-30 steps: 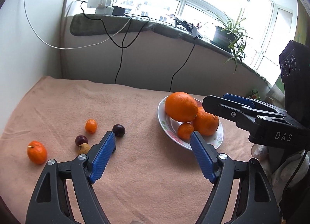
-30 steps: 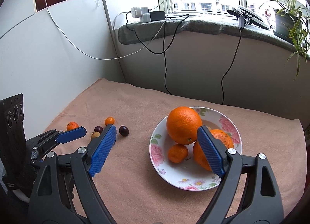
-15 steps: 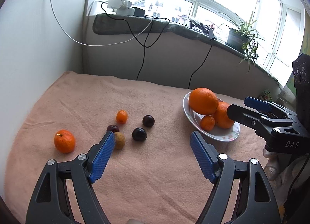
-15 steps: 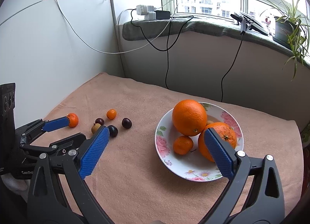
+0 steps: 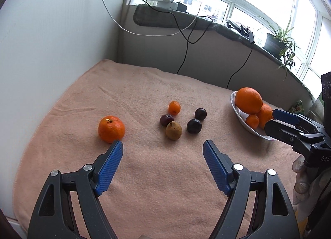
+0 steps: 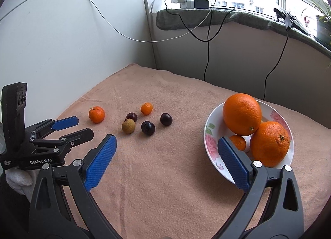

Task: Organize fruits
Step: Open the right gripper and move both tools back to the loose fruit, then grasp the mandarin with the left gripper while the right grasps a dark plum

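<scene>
On the peach cloth lie a tangerine, a small kumquat, a brown longan and three dark plums. A floral plate at the right holds two large oranges and a small tangerine. My left gripper is open and empty, just short of the loose fruit, its left finger near the tangerine. My right gripper is open and empty, its right finger over the plate's near rim. The loose fruit also shows in the right wrist view.
White walls close the table's left and back. A windowsill carries chargers with cables hanging down, and a potted plant stands at the right. The cloth's front edge is near the left gripper.
My left gripper has swung left from the plate toward the loose fruit, which now sits centred and closer. My right gripper has also turned left, so the plate moved to its right side.
</scene>
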`<action>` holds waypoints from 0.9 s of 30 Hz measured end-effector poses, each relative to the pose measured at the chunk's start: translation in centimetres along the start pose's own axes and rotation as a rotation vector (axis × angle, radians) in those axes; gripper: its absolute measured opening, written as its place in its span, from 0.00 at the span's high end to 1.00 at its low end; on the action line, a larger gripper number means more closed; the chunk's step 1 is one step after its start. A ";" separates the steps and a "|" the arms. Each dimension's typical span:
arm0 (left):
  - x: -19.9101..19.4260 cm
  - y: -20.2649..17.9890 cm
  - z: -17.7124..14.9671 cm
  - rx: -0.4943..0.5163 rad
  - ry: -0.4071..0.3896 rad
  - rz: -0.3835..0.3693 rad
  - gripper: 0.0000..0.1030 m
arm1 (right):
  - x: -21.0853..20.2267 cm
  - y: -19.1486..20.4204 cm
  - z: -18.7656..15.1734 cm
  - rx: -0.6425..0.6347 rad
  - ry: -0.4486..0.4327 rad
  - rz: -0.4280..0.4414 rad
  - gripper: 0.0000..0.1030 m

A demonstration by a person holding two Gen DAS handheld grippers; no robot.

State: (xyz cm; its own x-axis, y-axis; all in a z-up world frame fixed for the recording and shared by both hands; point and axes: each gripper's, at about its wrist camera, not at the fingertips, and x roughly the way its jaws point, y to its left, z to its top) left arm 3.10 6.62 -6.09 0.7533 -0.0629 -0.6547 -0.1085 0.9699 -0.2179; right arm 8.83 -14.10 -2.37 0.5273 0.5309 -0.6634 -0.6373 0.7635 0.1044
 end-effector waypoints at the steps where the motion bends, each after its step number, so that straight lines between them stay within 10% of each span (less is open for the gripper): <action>1: 0.0 0.4 0.0 -0.008 -0.001 0.004 0.23 | 0.3 0.2 0.0 -0.001 0.006 0.004 0.03; 27: 2.7 6.4 0.2 -0.123 0.032 0.035 0.47 | 9.1 2.3 0.3 0.021 0.166 0.081 0.49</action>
State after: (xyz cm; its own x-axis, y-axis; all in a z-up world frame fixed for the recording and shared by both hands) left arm 4.62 12.73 -9.10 0.7264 -0.0388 -0.6862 -0.2147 0.9356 -0.2802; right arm 12.30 -7.37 -7.96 0.3736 0.5239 -0.7655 -0.6610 0.7293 0.1766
